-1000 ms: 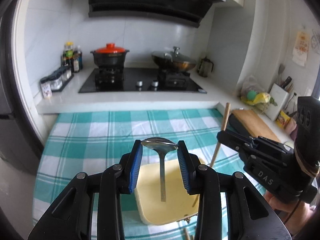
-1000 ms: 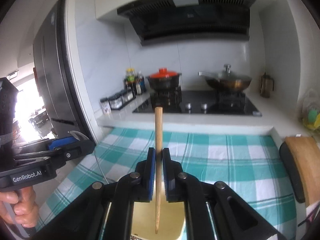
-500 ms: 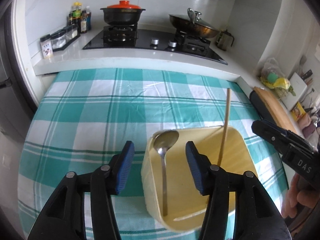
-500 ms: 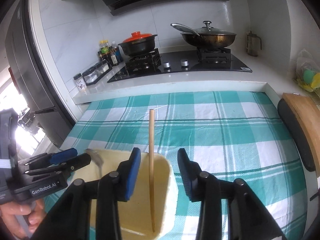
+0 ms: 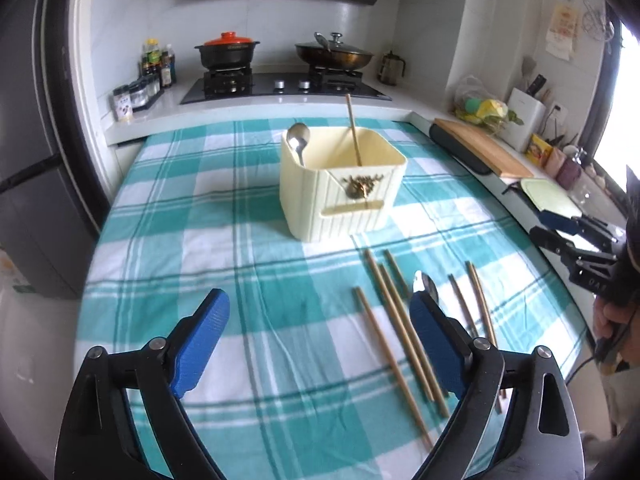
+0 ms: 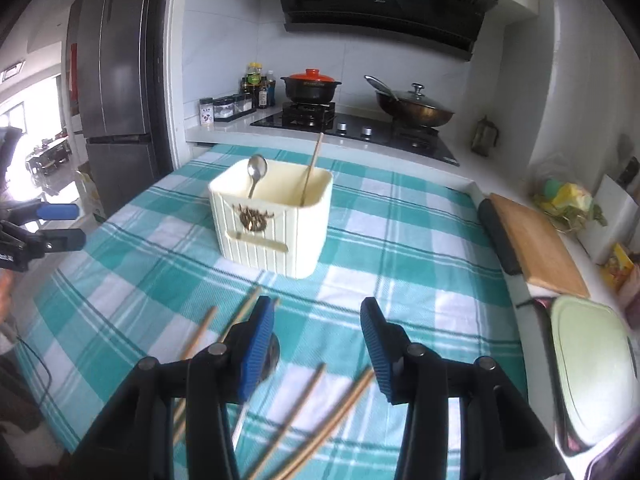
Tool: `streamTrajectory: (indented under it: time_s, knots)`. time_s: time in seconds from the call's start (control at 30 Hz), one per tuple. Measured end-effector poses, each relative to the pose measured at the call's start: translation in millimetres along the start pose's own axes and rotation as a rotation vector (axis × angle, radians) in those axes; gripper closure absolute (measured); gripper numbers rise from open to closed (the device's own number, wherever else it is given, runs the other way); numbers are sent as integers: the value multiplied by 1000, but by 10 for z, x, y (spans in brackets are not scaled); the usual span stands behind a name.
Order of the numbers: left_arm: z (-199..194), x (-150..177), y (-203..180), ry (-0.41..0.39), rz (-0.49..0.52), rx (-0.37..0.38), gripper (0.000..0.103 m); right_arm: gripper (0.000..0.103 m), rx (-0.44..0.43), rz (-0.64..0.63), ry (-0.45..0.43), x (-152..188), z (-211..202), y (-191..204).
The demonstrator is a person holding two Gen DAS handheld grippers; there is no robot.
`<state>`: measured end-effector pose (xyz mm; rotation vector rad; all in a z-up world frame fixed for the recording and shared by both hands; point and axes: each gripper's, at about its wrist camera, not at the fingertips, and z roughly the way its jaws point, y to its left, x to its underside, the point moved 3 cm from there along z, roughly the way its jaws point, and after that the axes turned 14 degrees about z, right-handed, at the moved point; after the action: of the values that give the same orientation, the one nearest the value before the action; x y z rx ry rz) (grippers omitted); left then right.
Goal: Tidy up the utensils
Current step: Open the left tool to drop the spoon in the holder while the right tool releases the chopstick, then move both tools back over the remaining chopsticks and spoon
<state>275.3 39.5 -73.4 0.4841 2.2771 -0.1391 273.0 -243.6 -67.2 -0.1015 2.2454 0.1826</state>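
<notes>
Left wrist view: my left gripper sits low in frame, jaws wide apart and opening, nothing between them. The cream utensil holder stands at centre on the checked counter, holding a spoon and one chopstick. Loose chopsticks lie lower right.

Right wrist view: my right gripper has jaws apart and opening, empty. The holder stands upper centre; a second spoon lies behind the left jaw.

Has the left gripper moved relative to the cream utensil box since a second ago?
Yes. The left gripper has pulled back from the utensil box, which now sits farther off toward the stove. Its jaws are opening, empty.
</notes>
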Motion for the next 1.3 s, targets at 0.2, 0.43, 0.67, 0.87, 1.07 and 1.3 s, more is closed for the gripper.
streamTrajectory:
  time_s: [0.2, 0.43, 0.67, 0.87, 1.07, 1.3]
  knots:
    - [-102, 491, -430, -53, -82, -50, 10, 56, 14, 114, -70, 705, -406, -9]
    - [-112, 687, -666, -55, -77, -82, 10, 46, 38, 107, -118, 941, -586, 91]
    - [-114, 803, -801, -57, -82, -97, 10, 46, 33, 97, -136, 987, -620, 148]
    - [-120, 840, -814, -48, -84, -104, 9, 46, 10, 96, -115, 1049, -564, 248]
    - [-129, 842, -834, -56, -79, -111, 9, 46, 8, 66, -126, 1074, -592, 327]
    - [-138, 850, -840, -54, -79, -113, 8, 46, -1, 72, -117, 1096, -587, 369]
